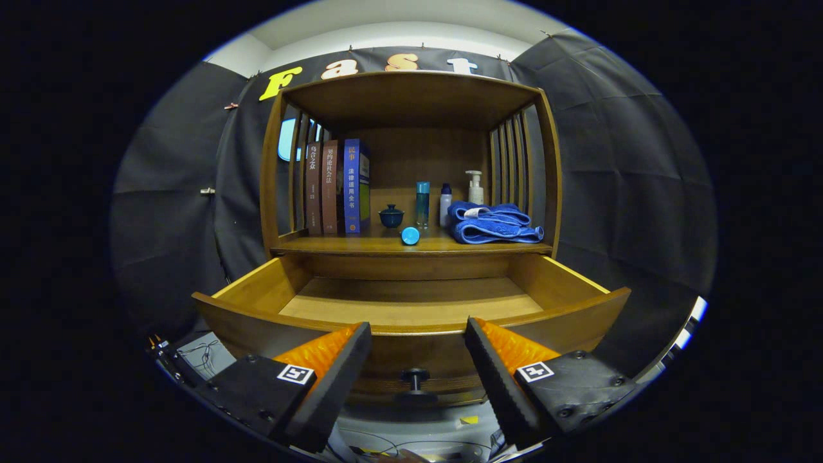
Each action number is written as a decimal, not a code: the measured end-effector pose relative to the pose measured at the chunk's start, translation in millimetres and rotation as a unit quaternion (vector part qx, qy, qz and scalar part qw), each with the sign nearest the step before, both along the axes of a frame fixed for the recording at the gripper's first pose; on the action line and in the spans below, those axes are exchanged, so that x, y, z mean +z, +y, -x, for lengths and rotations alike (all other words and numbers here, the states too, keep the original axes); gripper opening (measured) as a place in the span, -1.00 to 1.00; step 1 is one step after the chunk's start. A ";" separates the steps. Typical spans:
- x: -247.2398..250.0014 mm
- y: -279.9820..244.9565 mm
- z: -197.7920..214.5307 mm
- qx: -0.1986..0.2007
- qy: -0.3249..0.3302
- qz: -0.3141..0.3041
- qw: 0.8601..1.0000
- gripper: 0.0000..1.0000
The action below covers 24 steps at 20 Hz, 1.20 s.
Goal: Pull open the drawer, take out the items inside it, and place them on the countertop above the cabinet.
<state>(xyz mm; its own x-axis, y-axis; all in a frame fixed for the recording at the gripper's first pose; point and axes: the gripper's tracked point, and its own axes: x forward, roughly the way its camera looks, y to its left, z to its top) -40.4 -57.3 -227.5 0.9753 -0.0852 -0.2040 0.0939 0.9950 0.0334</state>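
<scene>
Black cloth walls the booth on all sides, with a strip of pale ceiling above. Against the far wall stands a wooden cabinet [411,96] with slatted sides and an open shelf.

Countertop [443,245], left to right: three upright books [334,186] against the left slats; a small dark lidded cup [391,217]; a round blue cap [410,236] at the near edge, just right of the cup; a tall teal bottle [422,204]; a white bottle with blue cap [445,204]; a pump bottle [475,187] at the back; a folded blue towel [492,225] filling the right part up to the right slats. Bare wood shows along the near edge, left of the cap and between the cap and the towel.

Drawer [411,308] under the countertop is pulled well out toward the gripper. Its floor is visible from the front rim back to the shadow under the shelf, and bare as far as can be seen; the strip right behind the front rim is hidden. Side walls run straight back, and the open top is unobstructed. Drawer knob [416,375] sits on the front panel, low and centred.

Gripper [418,344] is spread wide, holding nothing. Left finger [334,366] and right finger [498,360] reach up to the drawer's front rim, overlapping the front panel in view; contact cannot be told. The knob lies in the gap between the fingers, clear of both.

Below the drawer front: grey floor with loose cables near left.
</scene>
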 end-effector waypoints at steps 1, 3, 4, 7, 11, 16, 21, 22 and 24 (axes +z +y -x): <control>2.0 1.0 -14.6 0.000 -0.002 0.000 1.000 0.98; 1.3 1.0 -37.6 0.000 0.002 -0.002 1.000 0.98; 1.3 0.9 -47.1 0.000 0.004 -0.003 1.000 0.99; 3.1 -1.2 -73.2 0.000 0.008 -0.010 1.000 1.00; 0.4 -4.0 -114.7 0.001 0.005 -0.009 1.000 1.00; -2.9 -4.1 -155.9 -0.001 0.005 -0.007 1.000 1.00; -4.4 -4.3 -181.3 -0.004 0.003 -0.004 1.000 0.99; -4.7 -3.8 -185.3 -0.005 0.004 -0.005 1.000 1.00; -4.8 -3.8 -192.1 -0.007 0.005 -0.008 1.000 1.00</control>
